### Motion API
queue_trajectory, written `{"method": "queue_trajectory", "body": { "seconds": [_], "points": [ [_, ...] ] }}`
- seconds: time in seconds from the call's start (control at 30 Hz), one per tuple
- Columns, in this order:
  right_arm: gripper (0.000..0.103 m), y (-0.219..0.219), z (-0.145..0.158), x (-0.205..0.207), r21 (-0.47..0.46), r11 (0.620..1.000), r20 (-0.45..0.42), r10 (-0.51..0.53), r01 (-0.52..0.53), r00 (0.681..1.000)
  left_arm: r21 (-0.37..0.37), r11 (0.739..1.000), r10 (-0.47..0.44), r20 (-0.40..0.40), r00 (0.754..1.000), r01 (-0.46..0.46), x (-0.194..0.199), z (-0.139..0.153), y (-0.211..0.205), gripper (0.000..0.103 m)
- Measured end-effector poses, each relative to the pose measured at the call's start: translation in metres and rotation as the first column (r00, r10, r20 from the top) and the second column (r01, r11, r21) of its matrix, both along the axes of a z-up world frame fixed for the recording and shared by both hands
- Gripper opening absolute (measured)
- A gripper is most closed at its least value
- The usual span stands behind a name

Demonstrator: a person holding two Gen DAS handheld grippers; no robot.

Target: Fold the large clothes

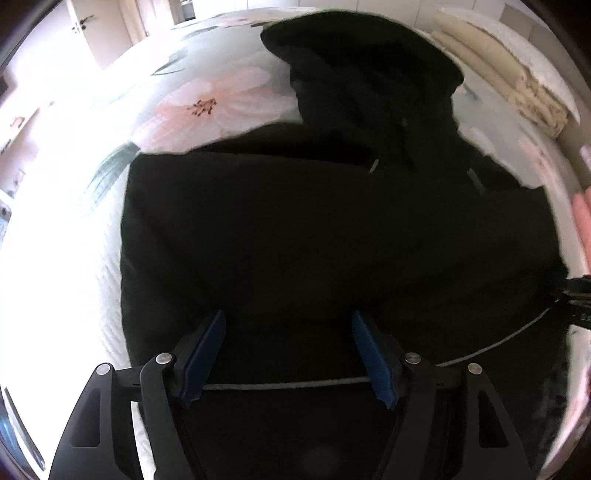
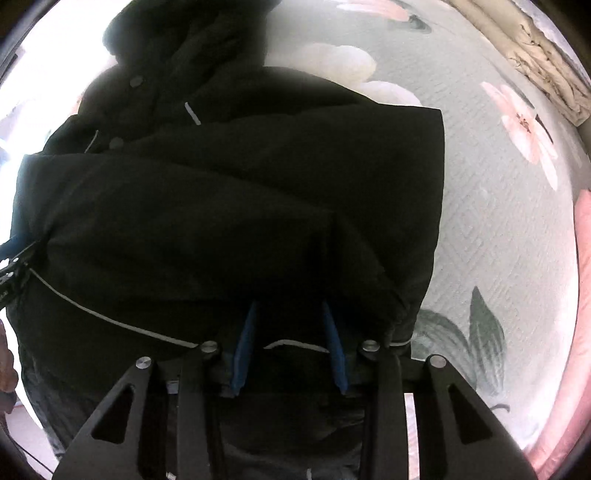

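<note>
A large black padded jacket lies on a floral bedspread, its hood at the far end and both sides folded in. A thin grey reflective stripe runs across its near hem. My left gripper is open, its blue pads wide apart over the hem. My right gripper hovers over the jacket near its right front corner, its blue pads parted around a bulge of black fabric; the grip is unclear. The right gripper also shows at the right edge of the left wrist view.
Folded beige linens are stacked at the far right of the bed, also in the right wrist view. A pink pillow or blanket lies along the right edge. A white door stands at the far left.
</note>
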State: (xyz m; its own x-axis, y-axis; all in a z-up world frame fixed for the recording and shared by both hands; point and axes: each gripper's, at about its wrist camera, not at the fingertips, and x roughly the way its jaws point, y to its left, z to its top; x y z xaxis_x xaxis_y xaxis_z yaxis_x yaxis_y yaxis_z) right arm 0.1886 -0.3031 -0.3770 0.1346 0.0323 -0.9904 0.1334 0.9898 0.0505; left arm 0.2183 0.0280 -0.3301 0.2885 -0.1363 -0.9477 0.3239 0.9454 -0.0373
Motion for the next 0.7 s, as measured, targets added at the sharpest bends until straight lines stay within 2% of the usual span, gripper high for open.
{"method": "queue_trajectory", "body": {
  "seconds": [0.07, 0.17, 0.33, 0.47, 0.57, 0.63, 0.7],
  "points": [
    [0.04, -0.005, 0.016, 0.002, 0.05, 0.999, 0.005, 0.003, -0.003, 1.0, -0.072, 0.997, -0.023, 0.023, 0.999, 0.025, 0.004, 0.027, -0.003, 0.073],
    [0.05, -0.014, 0.042, 0.012, 0.051, 0.999, 0.024, -0.012, 0.01, 1.0, -0.147, 0.987, -0.057, 0.043, 0.997, 0.063, 0.035, 0.053, -0.007, 0.073],
    [0.066, -0.022, 0.09, 0.075, 0.066, 0.997, 0.219, -0.054, 0.04, 0.974, -0.198, 0.98, -0.002, 0.145, 0.989, 0.031, 0.127, 0.08, -0.025, 0.073],
    [0.068, -0.02, 0.102, 0.14, 0.102, 0.991, 0.342, -0.114, 0.084, 0.933, -0.326, 0.943, 0.103, 0.089, 0.991, -0.069, 0.196, 0.067, -0.025, 0.073],
    [0.068, -0.018, 0.094, 0.181, 0.162, 0.981, 0.36, -0.156, 0.103, 0.92, -0.411, 0.903, 0.147, 0.016, 0.989, -0.127, 0.233, 0.047, -0.028, 0.073],
    [0.068, -0.018, 0.082, 0.204, 0.189, 0.977, 0.361, -0.165, 0.101, 0.918, -0.404, 0.905, 0.151, 0.012, 0.989, -0.133, 0.245, 0.032, -0.033, 0.073],
    [0.068, -0.014, 0.069, 0.226, 0.184, 0.978, 0.359, -0.16, 0.098, 0.92, -0.344, 0.93, 0.145, 0.007, 0.989, -0.133, 0.261, 0.017, -0.041, 0.073]
  ]
}}
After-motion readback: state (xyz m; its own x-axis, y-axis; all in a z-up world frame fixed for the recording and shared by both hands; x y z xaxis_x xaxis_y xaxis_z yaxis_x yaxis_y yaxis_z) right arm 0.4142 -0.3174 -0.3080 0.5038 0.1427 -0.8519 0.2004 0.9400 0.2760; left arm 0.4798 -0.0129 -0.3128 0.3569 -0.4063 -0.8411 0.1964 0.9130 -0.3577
